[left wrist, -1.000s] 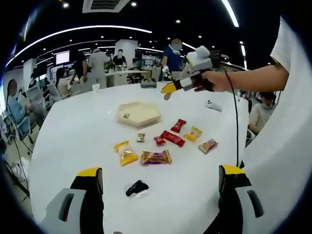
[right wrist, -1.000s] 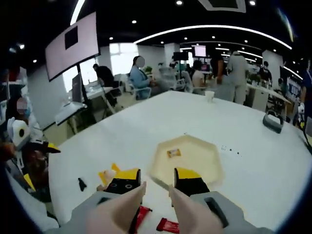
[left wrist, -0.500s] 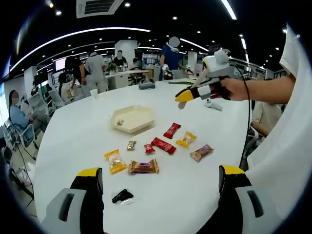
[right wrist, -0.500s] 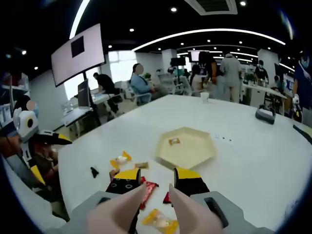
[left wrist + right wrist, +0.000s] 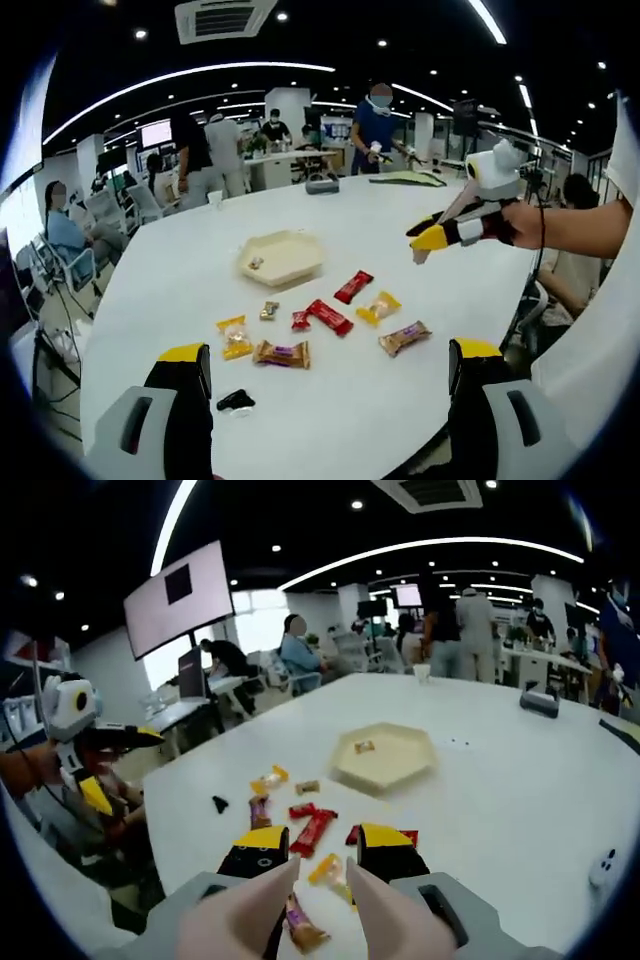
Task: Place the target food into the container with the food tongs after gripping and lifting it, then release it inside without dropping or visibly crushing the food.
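Note:
Several wrapped snacks lie on the white round table (image 5: 150,300): a red bar (image 5: 352,286), a yellow pack (image 5: 378,307), a brown bar (image 5: 282,353). Beyond them stands the beige hexagonal tray (image 5: 282,258) with one small candy (image 5: 256,263) in it. My left gripper (image 5: 330,375) stands wide open over the table's near edge, holding nothing. A hand holds my right gripper (image 5: 428,240) above the table's right side. In the right gripper view, my right gripper (image 5: 322,855) bears the pinkish food tongs (image 5: 250,910), arms apart and empty, above a yellow pack (image 5: 328,872). The tray (image 5: 385,755) lies further off.
A black scrap (image 5: 236,401) lies near the left jaw. A small white object (image 5: 603,865) rests by the table's edge. My left gripper (image 5: 115,765) shows at the left of the right gripper view. People, chairs and desks stand around the office behind the table.
My right gripper has drawn back from the tray towards the table's edge, so the snacks now lie under it. Both views have shifted. The snacks and the tray have not moved.

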`<state>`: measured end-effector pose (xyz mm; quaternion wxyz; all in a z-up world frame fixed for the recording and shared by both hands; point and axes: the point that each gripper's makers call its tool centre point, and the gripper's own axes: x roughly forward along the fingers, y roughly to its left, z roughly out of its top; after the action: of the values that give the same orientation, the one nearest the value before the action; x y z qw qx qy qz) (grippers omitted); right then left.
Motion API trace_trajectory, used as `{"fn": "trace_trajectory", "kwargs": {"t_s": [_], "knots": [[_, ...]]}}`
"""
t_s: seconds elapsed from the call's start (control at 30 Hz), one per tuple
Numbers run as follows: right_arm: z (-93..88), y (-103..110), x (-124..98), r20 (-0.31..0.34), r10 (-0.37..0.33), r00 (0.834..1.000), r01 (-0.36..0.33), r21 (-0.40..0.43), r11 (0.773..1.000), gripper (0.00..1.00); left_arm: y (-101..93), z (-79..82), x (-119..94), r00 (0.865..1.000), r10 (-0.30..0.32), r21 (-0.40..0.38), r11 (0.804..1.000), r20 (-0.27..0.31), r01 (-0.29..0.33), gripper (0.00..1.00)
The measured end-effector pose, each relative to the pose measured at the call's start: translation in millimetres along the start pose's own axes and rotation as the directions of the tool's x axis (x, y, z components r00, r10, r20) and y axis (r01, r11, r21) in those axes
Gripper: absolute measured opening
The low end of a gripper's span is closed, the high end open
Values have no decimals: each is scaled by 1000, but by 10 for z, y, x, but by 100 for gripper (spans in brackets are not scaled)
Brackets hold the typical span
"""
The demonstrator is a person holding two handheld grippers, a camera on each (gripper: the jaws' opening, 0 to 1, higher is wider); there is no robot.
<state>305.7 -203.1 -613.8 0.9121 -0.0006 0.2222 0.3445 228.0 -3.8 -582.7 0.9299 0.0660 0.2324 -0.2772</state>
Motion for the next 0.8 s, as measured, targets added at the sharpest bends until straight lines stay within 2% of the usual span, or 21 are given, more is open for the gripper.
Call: {"fn": "trace_trajectory", "kwargs": {"t_s": [0.07,0.17,0.23,0.33,0.5,0.8], "knots": [[-22,27,-87,5,-4,1000,4,21,1000,26,-46,-3,-22,1000,-3,-10,1000,-11,2,99],[-47,61,-194,18,-1,1000,1,17,1000,26,-74,1,-29,1000,1,23,1000,-16,-1,99],[-88,56,-233,15,-4,1000,4,24,1000,26,-70,-9,-46,1000,0,-1,1000,-13,0,99],[-126,63,-265,15,-10,1000,10,33,999,26,-107,-22,-105,1000,-9,-8,1000,-7,9,99],[-146,144,-254,7,-21,1000,20,51,998,26,-85,-143,-161,999,-15,1,1000,-37,15,99],[-28,342,-30,-13,-74,997,74,51,996,26,240,-186,-215,997,-66,33,997,-27,67,99]]}}
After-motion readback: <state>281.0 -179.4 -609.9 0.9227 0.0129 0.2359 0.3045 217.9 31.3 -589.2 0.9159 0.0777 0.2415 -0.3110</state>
